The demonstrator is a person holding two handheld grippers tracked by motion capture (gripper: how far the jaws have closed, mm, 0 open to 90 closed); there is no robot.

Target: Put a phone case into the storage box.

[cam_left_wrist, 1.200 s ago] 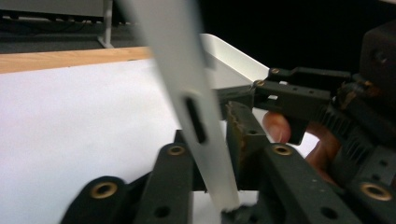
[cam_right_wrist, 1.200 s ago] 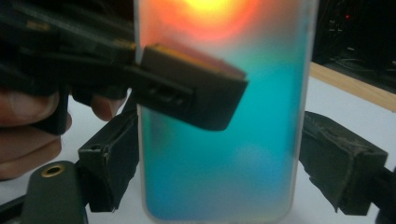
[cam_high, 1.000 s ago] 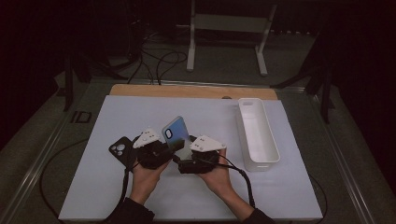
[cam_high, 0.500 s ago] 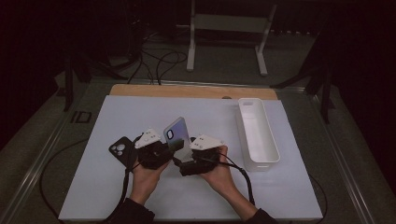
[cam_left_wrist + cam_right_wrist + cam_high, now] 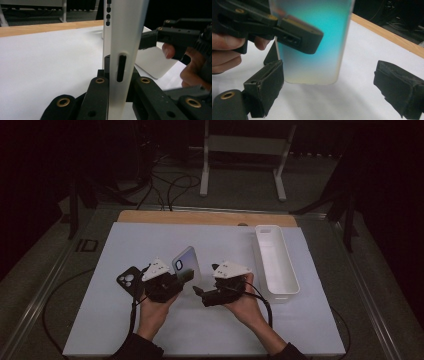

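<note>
The phone case (image 5: pixel 186 266) is a thin shell with a frosted, iridescent back shading from teal to pale yellow, a dark-rimmed camera opening and slots cut in its pale edge; no brand or writing is readable on it. It stands upright above the white mat (image 5: pixel 150 240), pinched at its edge by the left gripper (image 5: pixel 176 279). The right gripper (image 5: pixel 198 292), just beside it, has just been opening and stands spread, clear of the case.

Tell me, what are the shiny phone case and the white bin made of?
The phone case looks like thin plastic with a glossy, rainbow-like sheen that shades from teal to pale yellow; its edge in the left gripper view is smooth white with cut-out slots. The white bin seems to be hard moulded plastic with a matte finish and thin even walls, though that's only a guess.
</note>
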